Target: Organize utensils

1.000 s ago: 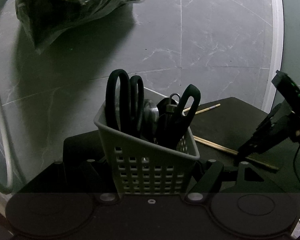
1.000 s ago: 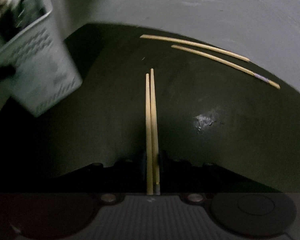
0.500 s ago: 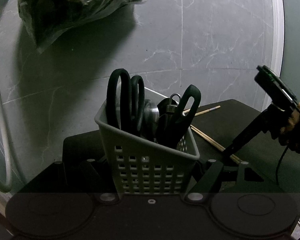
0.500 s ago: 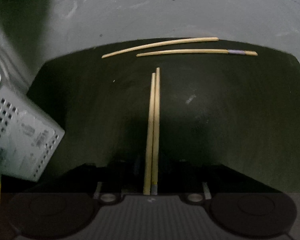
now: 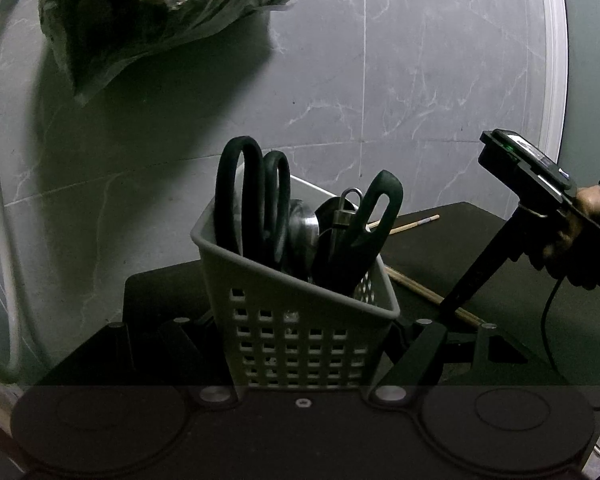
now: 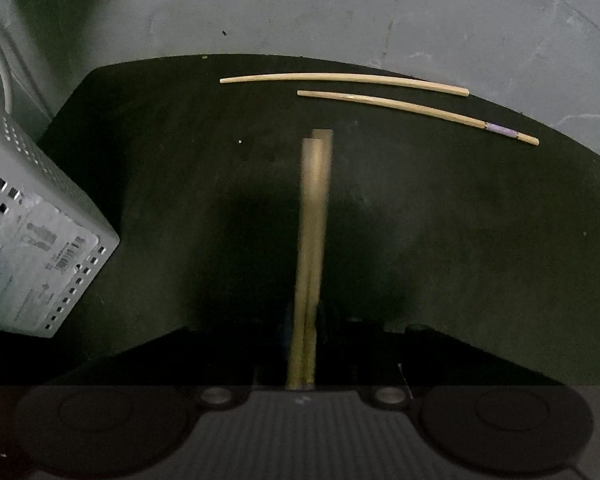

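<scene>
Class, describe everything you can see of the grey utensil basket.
The grey utensil basket is plastic, with square perforations in its walls and a printed label on its underside. It is tilted, clamped in the left tool above the dark table. Black-handled scissors, a metal spoon and dark utensils stand inside.

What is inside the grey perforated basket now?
The grey basket holds black-handled scissors, a metal spoon and another black-handled tool. Their lower ends are hidden by the basket wall.
</scene>
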A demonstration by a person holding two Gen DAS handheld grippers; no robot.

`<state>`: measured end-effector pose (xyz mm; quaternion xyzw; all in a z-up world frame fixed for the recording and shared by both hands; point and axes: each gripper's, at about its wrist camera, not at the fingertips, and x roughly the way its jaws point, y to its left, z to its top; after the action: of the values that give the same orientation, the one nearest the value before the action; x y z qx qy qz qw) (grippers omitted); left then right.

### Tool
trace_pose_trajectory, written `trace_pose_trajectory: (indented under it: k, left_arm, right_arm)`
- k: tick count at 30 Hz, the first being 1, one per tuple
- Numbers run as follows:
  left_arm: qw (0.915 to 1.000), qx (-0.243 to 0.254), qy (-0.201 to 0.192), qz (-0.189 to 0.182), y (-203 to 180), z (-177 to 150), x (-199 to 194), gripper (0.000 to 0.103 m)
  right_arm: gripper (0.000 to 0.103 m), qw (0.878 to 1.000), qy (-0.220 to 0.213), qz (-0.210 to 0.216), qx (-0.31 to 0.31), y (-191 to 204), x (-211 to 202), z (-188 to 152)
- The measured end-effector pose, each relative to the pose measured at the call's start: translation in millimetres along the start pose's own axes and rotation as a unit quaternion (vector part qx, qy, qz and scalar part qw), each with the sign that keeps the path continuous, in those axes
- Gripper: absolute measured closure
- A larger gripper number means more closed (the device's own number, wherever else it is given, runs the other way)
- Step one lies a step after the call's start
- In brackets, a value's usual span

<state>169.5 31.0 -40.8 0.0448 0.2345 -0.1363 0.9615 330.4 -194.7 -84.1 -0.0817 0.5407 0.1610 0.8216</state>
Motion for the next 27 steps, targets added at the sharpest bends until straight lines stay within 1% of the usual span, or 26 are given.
trace_pose_trajectory:
  k: [4, 7, 11, 13, 16, 18, 21, 22, 27]
  left_arm:
    - [1.0, 0.0, -0.001, -0.001, 0.6, -0.7, 0.2, 0.027]
    - [1.0, 0.001, -0.001, -0.001, 0.1, -1.2, 0.0, 0.027]
    - [1.0, 0.001, -0.002, -0.001, 0.2, -1.3, -0.5, 0.027]
    - [1.0, 0.002, -0.002, -0.003, 0.6, -0.9, -0.3, 0.027]
    - [1.0, 0.002, -0.002, -0.004, 1.4, -0.4, -0.1, 0.027]
    - [1.0, 0.003, -0.002, -0.004, 1.5, -0.3, -0.1, 0.027]
    - [1.0, 0.003, -0.002, -0.004, 1.4, -0.3, -0.2, 0.027]
    - [1.0, 0.004, -0.002, -0.004, 1.5, -0.2, -0.1, 0.027]
    - [1.0, 0.003, -0.002, -0.004, 1.4, -0.2, -0.1, 0.027]
  right_arm:
    - [0.091, 1.0, 0.003, 0.006, -0.001, -2.1, 1.3, 3.3]
    - [0.091, 0.999, -0.003, 0.028, 0.022, -11.1, 1.0, 3.2]
    - [0.09, 0.997, -0.016, 0.047, 0.051, -20.4, -0.4, -2.3]
    - [0.09, 0.998, -0.022, 0.047, 0.048, -20.3, -1.4, -4.8]
    - [0.09, 0.999, -0.039, 0.031, 0.023, -14.3, -5.4, -10.2]
    - [0.09, 0.998, -0.042, 0.034, 0.021, -13.2, -5.7, -12.2]
    - [0.09, 0.997, -0.048, 0.049, 0.038, -17.1, -6.9, -14.9]
    - [0.09, 0.996, -0.053, 0.061, 0.049, -20.4, -7.6, -15.6]
    - [0.09, 0.985, -0.078, 0.111, 0.107, -39.6, -9.5, -24.0]
